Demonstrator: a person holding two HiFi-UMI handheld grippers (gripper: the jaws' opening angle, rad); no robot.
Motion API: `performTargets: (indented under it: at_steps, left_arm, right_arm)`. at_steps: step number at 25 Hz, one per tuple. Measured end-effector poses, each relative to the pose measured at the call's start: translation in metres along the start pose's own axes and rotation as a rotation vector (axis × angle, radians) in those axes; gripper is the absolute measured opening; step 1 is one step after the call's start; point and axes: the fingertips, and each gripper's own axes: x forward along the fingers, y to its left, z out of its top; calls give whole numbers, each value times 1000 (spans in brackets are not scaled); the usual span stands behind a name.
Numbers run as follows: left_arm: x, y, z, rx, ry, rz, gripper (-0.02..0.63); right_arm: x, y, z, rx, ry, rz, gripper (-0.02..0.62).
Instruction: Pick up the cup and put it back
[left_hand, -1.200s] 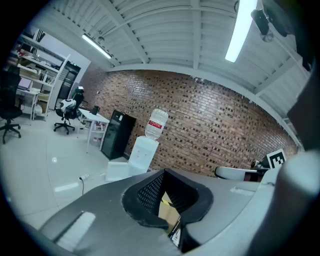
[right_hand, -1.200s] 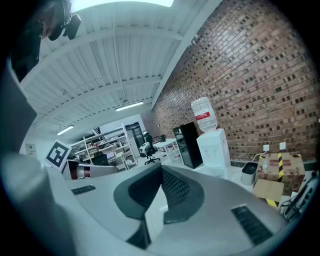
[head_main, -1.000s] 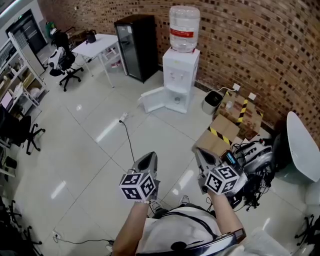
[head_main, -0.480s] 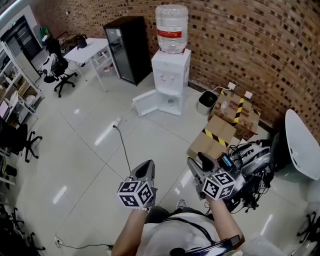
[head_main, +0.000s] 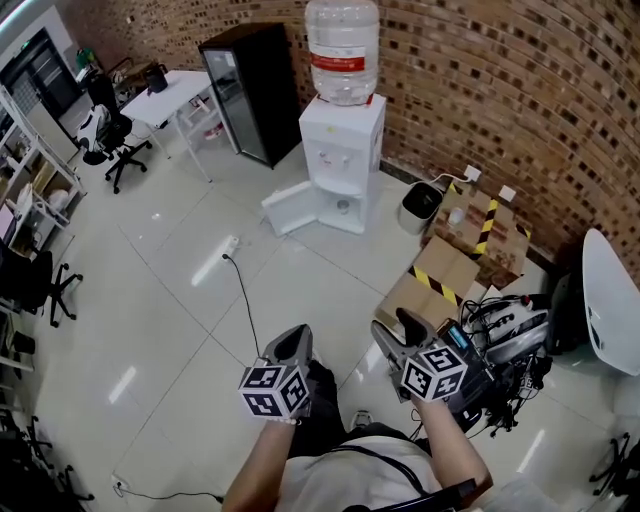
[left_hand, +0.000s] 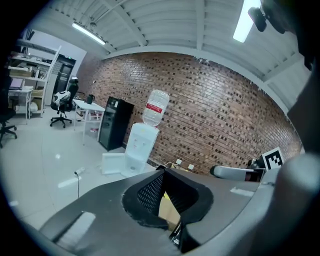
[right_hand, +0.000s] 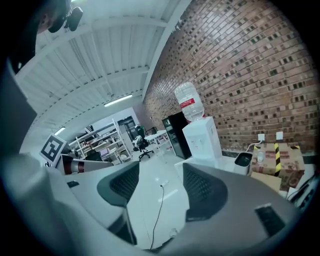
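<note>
No cup shows in any view. I stand on a tiled floor and hold both grippers out in front of me, low in the head view. My left gripper (head_main: 293, 336) points toward the water dispenser (head_main: 342, 150) and is shut with nothing in it; in the left gripper view its pads (left_hand: 150, 192) meet at the tips. My right gripper (head_main: 398, 328) is beside it on the right. Its jaws are opening, and between them I see only floor in the right gripper view (right_hand: 157, 175). The dispenser (right_hand: 202, 137) stands some way ahead of both.
The dispenser's lower door (head_main: 292, 206) hangs open. A black fridge (head_main: 243, 90) stands left of it, a small bin (head_main: 421, 205) and taped cardboard boxes (head_main: 455, 262) to its right. A cable (head_main: 240, 290) lies on the floor. Tangled equipment (head_main: 505, 335) sits close on my right.
The right gripper's jaws have gone from shut to apart. Both grippers have dropped slightly in the head view, and the dispenser has shifted left and up in it.
</note>
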Motion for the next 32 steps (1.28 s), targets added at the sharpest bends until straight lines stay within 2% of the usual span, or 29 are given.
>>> performTargets:
  at_steps: [1, 8, 13, 18, 19, 25, 30, 32]
  left_arm:
    - [9, 8, 5, -4, 0, 3, 2]
    - [101, 82, 53, -16, 24, -7, 2]
    - [181, 140, 95, 24, 58, -24, 2]
    - [261, 179, 117, 68, 105, -54, 2]
    - [276, 185, 118, 69, 113, -57, 2]
    - [366, 216, 96, 60, 144, -70, 2]
    - [457, 260, 46, 30, 142, -65, 2]
    - [495, 282, 21, 24, 151, -61, 2]
  right_arm:
    - [13, -3, 1, -1, 9, 1, 302]
    - [135, -42, 7, 8, 84, -47, 302]
    - [236, -74, 17, 12, 123, -105, 302]
    - [328, -111, 23, -29, 142, -153, 304]
    - [344, -121, 22, -29, 147, -162, 331]
    - [428, -195, -6, -18, 179, -221, 333]
    - [506, -277, -66, -42, 221, -256, 334]
    - [539, -311, -92, -46, 230, -273, 360]
